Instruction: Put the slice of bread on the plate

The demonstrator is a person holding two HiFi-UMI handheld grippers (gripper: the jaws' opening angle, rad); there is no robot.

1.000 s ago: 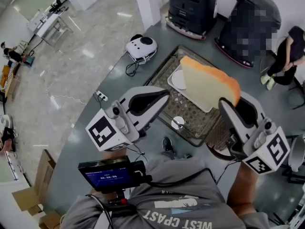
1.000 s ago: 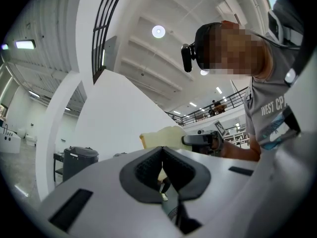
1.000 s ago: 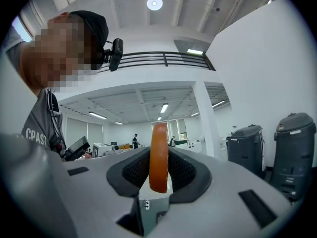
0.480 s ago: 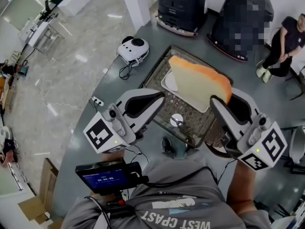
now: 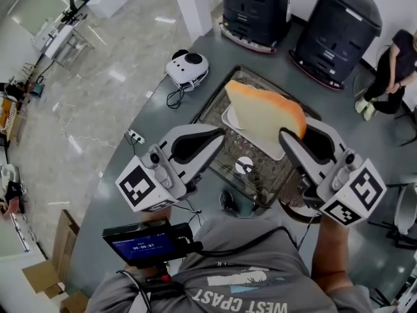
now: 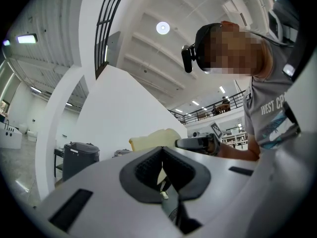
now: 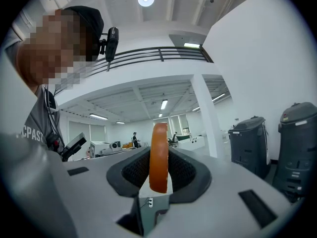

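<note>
Bread slice (image 5: 264, 113) gripped by right hand-held gripper (image 5: 288, 135), hiding most of plate (image 5: 228, 118); left hand-held gripper (image 5: 217, 137) closed.

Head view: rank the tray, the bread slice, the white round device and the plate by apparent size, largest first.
1. tray
2. bread slice, held up nearer the camera, so it looks enlarged
3. white round device
plate: mostly hidden behind the bread, so it cannot be ranked.

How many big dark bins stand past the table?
2. One dark bin stands at the head view's top centre; the other bin is right of it, near a seated person. More may be hidden.
</note>
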